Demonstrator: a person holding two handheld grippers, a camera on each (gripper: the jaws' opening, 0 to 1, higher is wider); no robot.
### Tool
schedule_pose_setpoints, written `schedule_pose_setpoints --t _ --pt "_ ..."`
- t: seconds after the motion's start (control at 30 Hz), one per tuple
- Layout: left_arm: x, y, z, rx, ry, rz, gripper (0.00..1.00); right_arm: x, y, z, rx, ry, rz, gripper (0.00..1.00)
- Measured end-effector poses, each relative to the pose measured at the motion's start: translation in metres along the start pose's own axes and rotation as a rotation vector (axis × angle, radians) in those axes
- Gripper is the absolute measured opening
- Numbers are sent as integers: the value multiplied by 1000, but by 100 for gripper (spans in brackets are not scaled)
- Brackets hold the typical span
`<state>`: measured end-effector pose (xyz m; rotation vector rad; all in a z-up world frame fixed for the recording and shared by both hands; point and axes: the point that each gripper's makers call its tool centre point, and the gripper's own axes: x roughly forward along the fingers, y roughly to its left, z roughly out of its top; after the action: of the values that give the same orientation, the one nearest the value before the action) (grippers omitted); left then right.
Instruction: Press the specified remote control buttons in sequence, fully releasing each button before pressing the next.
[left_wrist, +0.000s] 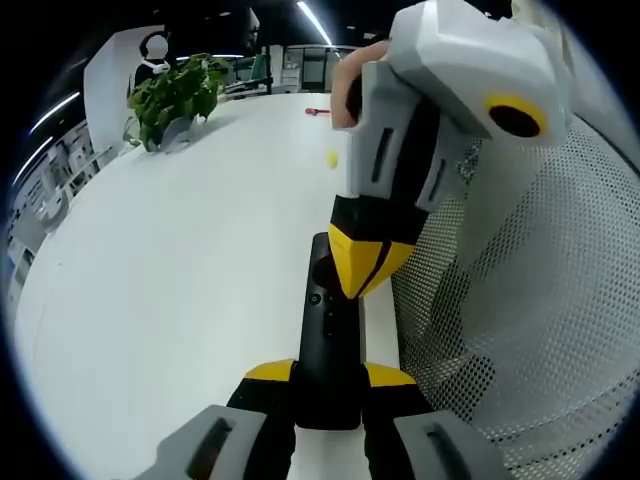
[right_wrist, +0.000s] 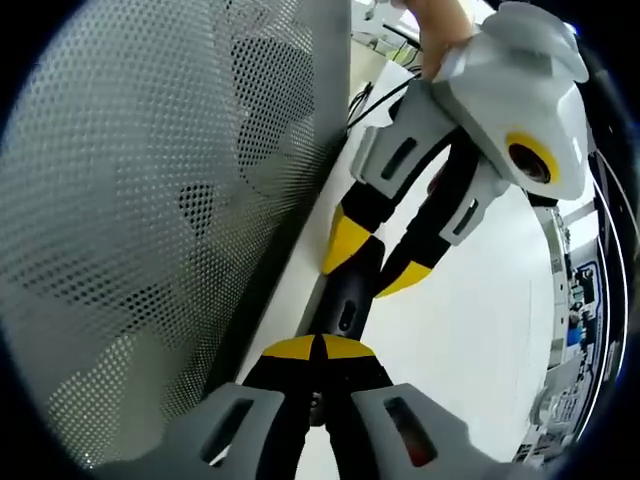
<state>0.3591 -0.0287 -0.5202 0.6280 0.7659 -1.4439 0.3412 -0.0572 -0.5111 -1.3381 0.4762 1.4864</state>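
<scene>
The remote control (left_wrist: 330, 340) lies on the white surface (left_wrist: 170, 290), just beside the perforated mesh panel (left_wrist: 540, 330), its long black body running alongside the panel's edge; the left tool (left_wrist: 330, 385) is clenched on the remote's near end, a yellow-tipped jaw on each side, steadying it; in the left gripper view the right tool (left_wrist: 362, 270) comes down from above with its yellow tips drawn together, resting on or just over the buttons at the remote's upper half, and whether it truly touches I cannot tell; in the right gripper view its own jaws meet tip to tip, nothing between them, over the dark remote (right_wrist: 345, 300), with the left tool (right_wrist: 375, 265) straddling the body beyond. To do the press well, I judge: keep the left hold firm so the remote does not slide away from the panel; push straight down on one button; lift fully clear before the next; keep the remote in sight. A potted plant (left_wrist: 175, 100) stands well away from the panel.
</scene>
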Motion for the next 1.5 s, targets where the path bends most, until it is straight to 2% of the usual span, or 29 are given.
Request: schedule_pose_setpoints --t 0.23,0.5,0.57,0.8,1.0,1.03,1.2,1.5 --pt "-1 -1 0 8 2 2 24 2 0 2 -108 45 -18 0" --pt "-1 -1 0 17 2 3 24 3 0 1 -151 66 -18 0" --pt "-1 -1 0 17 3 3 24 3 0 1 -197 76 -20 0" --pt "-2 -1 0 10 -2 3 24 3 0 1 -195 89 -15 0" --pt "-2 -1 1 -17 -8 0 24 6 1 2 -226 135 -14 0" --pt "-1 -1 1 -1 -5 0 24 6 0 2 -224 138 -15 0" --pt "-1 -1 1 7 -1 2 24 5 -1 0 -151 114 -8 0" --pt "0 -1 2 12 3 3 24 6 0 0 -113 127 -9 0"
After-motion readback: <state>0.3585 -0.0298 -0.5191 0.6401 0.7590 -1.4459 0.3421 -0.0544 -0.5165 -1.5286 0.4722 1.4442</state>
